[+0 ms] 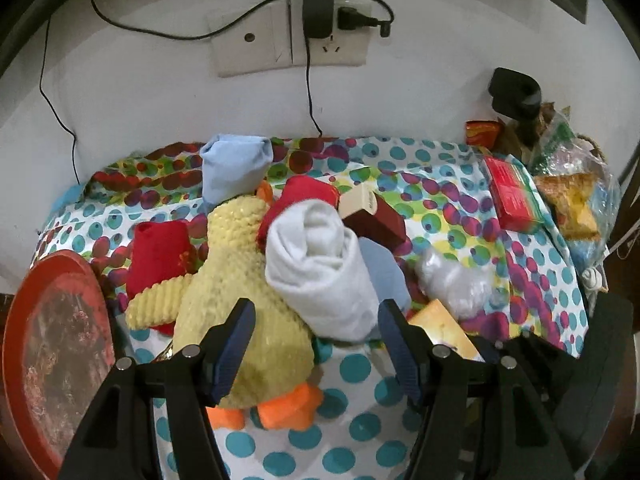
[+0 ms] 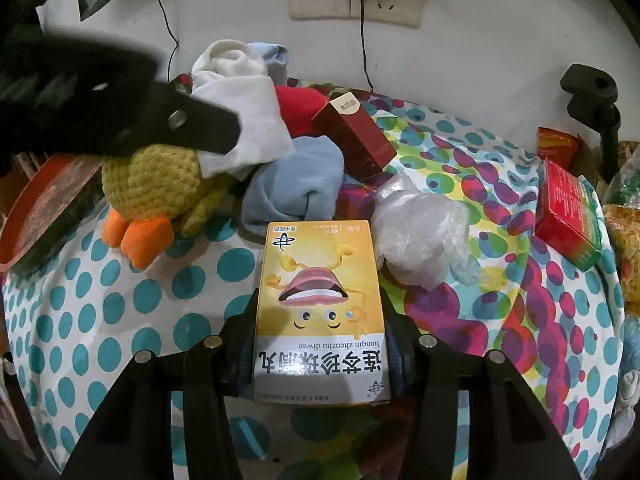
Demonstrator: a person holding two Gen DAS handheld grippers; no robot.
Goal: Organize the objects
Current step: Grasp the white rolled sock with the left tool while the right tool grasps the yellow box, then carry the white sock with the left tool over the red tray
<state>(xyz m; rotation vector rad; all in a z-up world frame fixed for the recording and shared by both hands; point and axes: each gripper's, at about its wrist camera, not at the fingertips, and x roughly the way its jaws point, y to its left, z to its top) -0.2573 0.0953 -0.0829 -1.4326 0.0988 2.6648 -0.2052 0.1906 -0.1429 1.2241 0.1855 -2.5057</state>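
Note:
A pile lies on the dotted cloth: a yellow knitted duck (image 1: pixel 236 280) with orange feet, a rolled white sock (image 1: pixel 320 268), light blue socks (image 1: pixel 234 172), red socks (image 1: pixel 160 256) and a dark red box (image 1: pixel 372 216). My left gripper (image 1: pixel 316 328) is open, its jaws on either side of the white sock's near end, above the duck. It shows in the right wrist view (image 2: pixel 224 132) against the white sock (image 2: pixel 244 120). My right gripper (image 2: pixel 320 320) is shut on a yellow medicine box (image 2: pixel 320 312), held just above the cloth in front of a blue sock (image 2: pixel 296 188).
A red tray (image 1: pixel 56 352) sits at the left edge. A crumpled clear plastic bag (image 2: pixel 420 232) lies right of the yellow box. A red-green box (image 2: pixel 568 212) and snack bags (image 1: pixel 572 200) are at the right. Wall sockets with cables (image 1: pixel 308 32) are behind.

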